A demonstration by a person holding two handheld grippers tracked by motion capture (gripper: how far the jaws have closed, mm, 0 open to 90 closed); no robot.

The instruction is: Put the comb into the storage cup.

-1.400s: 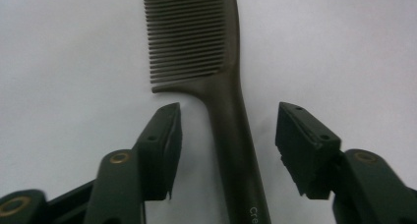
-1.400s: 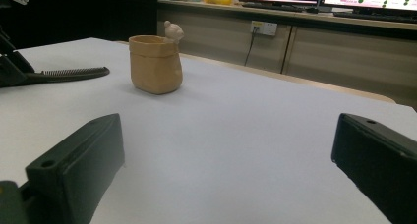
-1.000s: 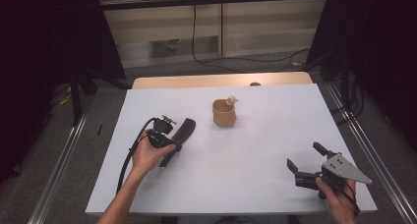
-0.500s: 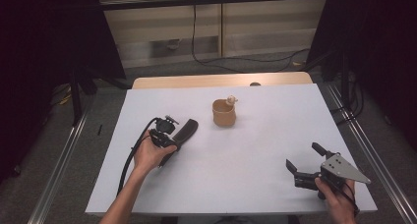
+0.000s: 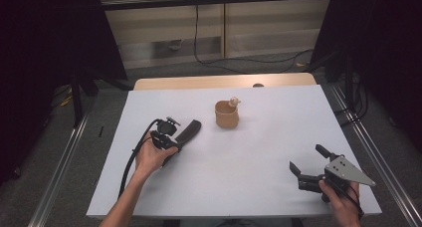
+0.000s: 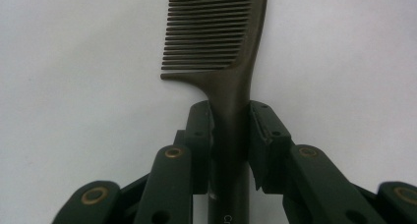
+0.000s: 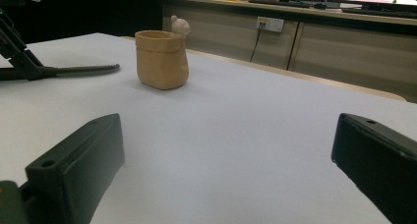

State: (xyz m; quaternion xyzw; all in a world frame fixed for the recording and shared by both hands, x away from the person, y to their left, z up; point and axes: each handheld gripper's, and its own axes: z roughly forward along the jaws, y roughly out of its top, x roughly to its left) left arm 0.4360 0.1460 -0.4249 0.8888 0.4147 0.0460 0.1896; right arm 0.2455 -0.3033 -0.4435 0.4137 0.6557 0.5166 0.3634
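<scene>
While your left gripper [image 6: 230, 130] has its fingers clenched on the comb [image 6: 231, 62] left of the cup [image 5: 226, 114] | right gripper [image 5: 309, 163] fingers released, well apart from cup

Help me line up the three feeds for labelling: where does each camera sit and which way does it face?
High view: above the person's side, facing forward and down on the table; both forearms show.
Left gripper view: rides the left gripper, looking along jaws shut on the comb.
Right gripper view: low over the table, facing the cup; open jaws.
Shared: comb, cup.
</scene>
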